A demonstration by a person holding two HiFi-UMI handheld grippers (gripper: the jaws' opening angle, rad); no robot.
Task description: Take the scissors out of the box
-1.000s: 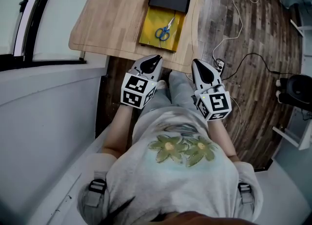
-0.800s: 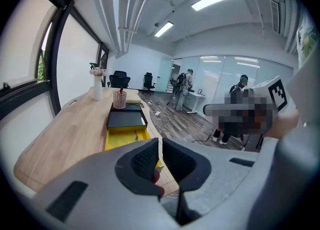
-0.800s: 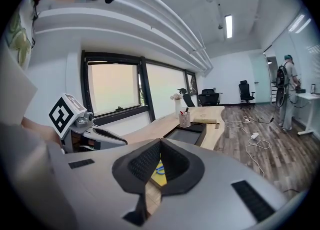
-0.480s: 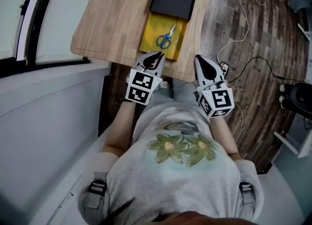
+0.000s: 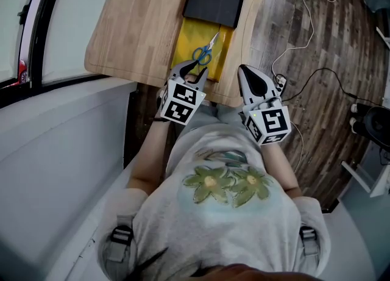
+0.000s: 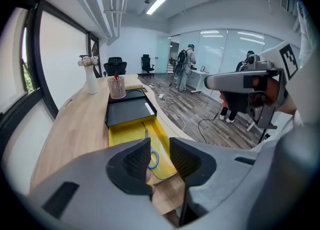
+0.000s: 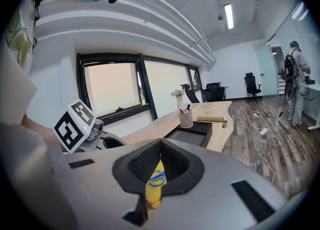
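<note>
A: So which step is this?

B: Reach-in, grasp not started. Blue-handled steel scissors (image 5: 204, 51) lie flat inside the shallow open yellow box (image 5: 190, 37). Handles are toward the person, blades point away at the flat black tray (image 5: 214, 2) that butts the box's far end. All of it sits on the pale wooden tabletop (image 5: 140, 24).

A: Grippers?

B: Left gripper (image 5: 190, 69) is at the tabletop's near edge, just over the box's near end, jaws apart with nothing between them. Its own view looks through the gap at the blue handles. Right gripper (image 5: 247, 71) hangs off the edge beside the box, jaws together at the tips, holding nothing.

A: Next move?

B: My read: left goes forward and down into the box, jaws straddle the handles or the pivot, pinch, then lift clear of the low wall. The scissors lie flat on the bottom, so a low, tipped-down approach looks needed. Thin metal may slip.

A: Versus the earlier frames?

B: Left gripper has advanced from short of the tabletop edge to over the box's near end. Right barely shifted. Scissors sit in the same spot in the box.
</note>
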